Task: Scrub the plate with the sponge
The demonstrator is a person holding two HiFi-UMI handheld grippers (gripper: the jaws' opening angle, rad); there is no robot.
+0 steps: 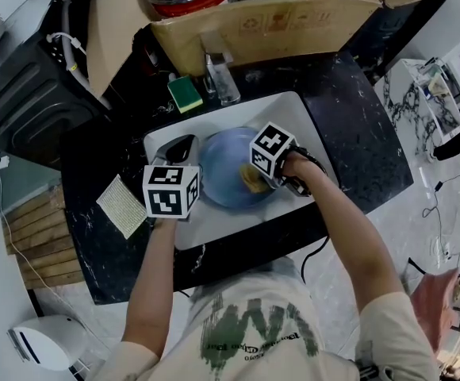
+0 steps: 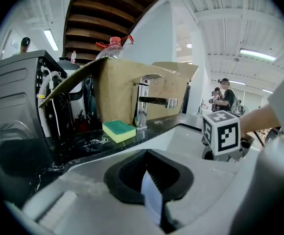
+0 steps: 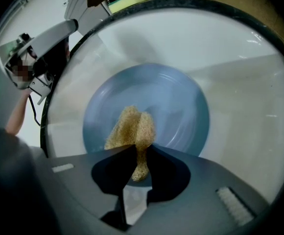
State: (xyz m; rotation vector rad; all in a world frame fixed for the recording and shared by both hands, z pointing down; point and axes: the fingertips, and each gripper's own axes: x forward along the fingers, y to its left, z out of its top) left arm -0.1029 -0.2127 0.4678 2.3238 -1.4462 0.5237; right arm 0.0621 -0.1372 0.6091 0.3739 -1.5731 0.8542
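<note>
Round, smooth blue plate laid flat in white sink basin. Plate's thin left rim pinched between left gripper jaws. Coarse, porous tan sponge clamped by right gripper, set on plate's middle.

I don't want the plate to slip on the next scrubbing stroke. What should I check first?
1. Sponge clamped in right gripper: ok.
2. Left gripper shut on the plate rim: ok.
3. Sponge over the plate's middle: ok.
4. Sponge pressing on the plate: cannot tell.
5. Plate inside the white sink: ok.
</note>
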